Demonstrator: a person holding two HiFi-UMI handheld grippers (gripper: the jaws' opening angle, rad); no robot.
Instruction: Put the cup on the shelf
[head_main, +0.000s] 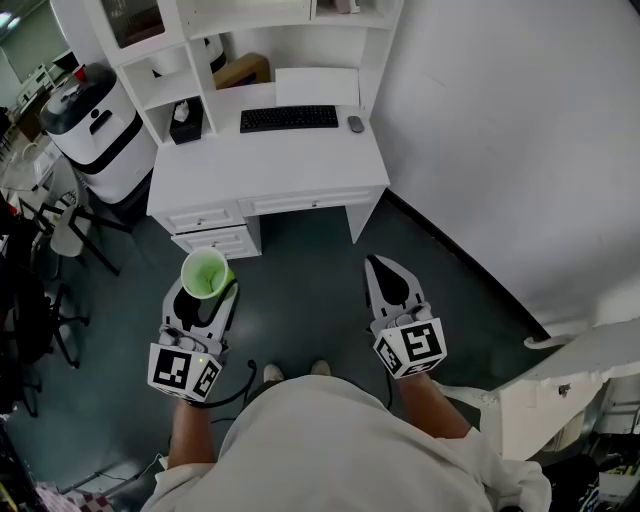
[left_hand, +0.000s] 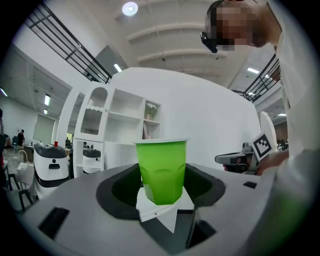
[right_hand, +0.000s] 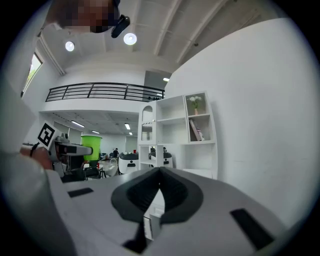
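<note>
A green cup (head_main: 205, 272) stands upright between the jaws of my left gripper (head_main: 207, 285), which is shut on it. In the left gripper view the green cup (left_hand: 162, 170) fills the middle, with the white shelf unit (left_hand: 117, 131) behind it. My right gripper (head_main: 389, 282) is shut and empty, held level with the left one above the dark floor. The white shelf unit (head_main: 250, 40) rises over a white desk (head_main: 265, 165) straight ahead. The right gripper view shows the shelf unit (right_hand: 175, 140) and the cup (right_hand: 91, 147) at the left.
A black keyboard (head_main: 289, 118), a small mouse (head_main: 355, 124) and a black box (head_main: 186, 124) lie on the desk. A white and black machine (head_main: 95, 130) stands left of the desk, with chairs (head_main: 60, 230) beside it. A white wall (head_main: 520, 140) runs along the right.
</note>
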